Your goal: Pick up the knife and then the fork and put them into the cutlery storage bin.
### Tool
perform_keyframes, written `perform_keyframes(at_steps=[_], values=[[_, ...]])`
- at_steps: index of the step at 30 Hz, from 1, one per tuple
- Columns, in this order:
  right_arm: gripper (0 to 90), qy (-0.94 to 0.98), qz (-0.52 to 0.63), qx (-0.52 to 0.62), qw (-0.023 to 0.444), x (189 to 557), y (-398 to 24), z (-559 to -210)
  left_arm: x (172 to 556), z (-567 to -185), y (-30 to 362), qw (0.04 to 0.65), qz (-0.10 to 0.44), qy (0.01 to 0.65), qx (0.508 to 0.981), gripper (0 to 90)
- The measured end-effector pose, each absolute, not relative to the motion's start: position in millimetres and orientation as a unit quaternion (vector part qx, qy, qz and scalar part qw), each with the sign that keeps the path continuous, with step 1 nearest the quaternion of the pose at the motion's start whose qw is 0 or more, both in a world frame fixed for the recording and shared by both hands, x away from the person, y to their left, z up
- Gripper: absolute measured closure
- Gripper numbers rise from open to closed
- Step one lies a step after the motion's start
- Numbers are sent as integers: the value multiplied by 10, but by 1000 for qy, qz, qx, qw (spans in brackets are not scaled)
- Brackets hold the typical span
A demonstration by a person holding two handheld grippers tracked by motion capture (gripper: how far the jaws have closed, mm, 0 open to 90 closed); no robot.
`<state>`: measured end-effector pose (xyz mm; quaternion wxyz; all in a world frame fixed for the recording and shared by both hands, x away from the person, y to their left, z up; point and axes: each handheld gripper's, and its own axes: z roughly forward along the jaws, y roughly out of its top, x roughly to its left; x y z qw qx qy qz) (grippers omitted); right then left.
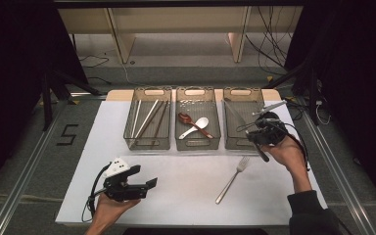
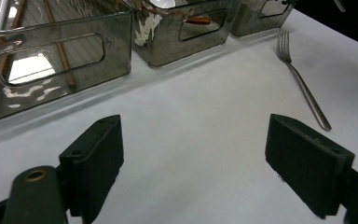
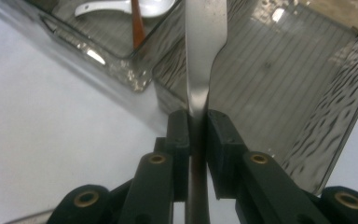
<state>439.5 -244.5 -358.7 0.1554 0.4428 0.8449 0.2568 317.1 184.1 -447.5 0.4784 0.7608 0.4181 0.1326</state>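
Right tool (image 3: 198,126) grips a fork (image 3: 205,42) over the right bin (image 3: 279,84); next, drop it in; left tool (image 2: 193,154) waits wide open, empty.

Chopsticks (image 1: 147,120) fill the left bin (image 1: 147,143); two spoons (image 1: 194,126), perhaps ceramic, share the middle.

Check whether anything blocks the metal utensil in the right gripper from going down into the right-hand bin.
Nothing visible does. The right gripper is clamped on the metal utensil, which hangs over the right-hand bin. The bin's ribbed floor below it looks bare, and the fork lies apart on the table.
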Motion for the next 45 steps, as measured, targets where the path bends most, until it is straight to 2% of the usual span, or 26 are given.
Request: perform_keyframes(at_steps=[26,36,45], values=[[803,814,263,481,194,4988,-2493,-3439,3170,-4469,1846,481,134,418,758,188],[803,799,264,496,214,5098,-2583,-3512,3172,-4473,1844,482,134,419,758,188],[803,791,261,510,213,5131,-2626,-3672,3170,-4473,1848,482,135,419,757,188]])
